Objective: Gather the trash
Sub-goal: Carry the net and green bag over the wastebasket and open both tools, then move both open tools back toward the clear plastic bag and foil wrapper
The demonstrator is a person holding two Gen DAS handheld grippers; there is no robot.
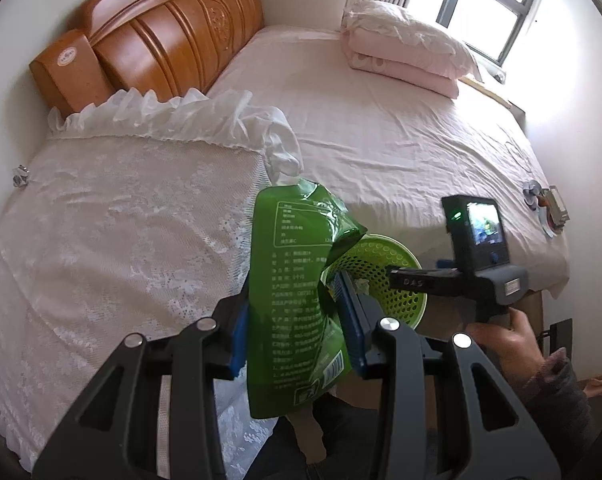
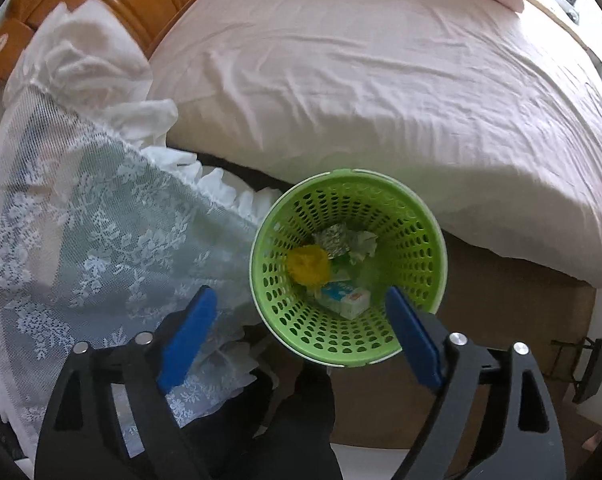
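My left gripper (image 1: 293, 292) is shut on a green printed drink pouch (image 1: 289, 264), which stands upright between the blue pads. Behind it, a green perforated trash basket (image 1: 397, 300) sits on the floor beside the bed. In the right wrist view my right gripper (image 2: 299, 294) is open, pointing down over the basket (image 2: 417, 236), with nothing between its fingers. Inside the basket lie a yellow crumpled piece (image 2: 309, 266), a white and blue carton (image 2: 347, 298) and crumpled foil (image 2: 335, 238).
A lace-covered stand (image 1: 121, 240) is left of the basket and a bed with a pink sheet (image 1: 381, 128) behind it. A small foil scrap (image 1: 21, 176) lies at the stand's left edge. Wrappers (image 1: 549, 208) lie at the bed's right corner.
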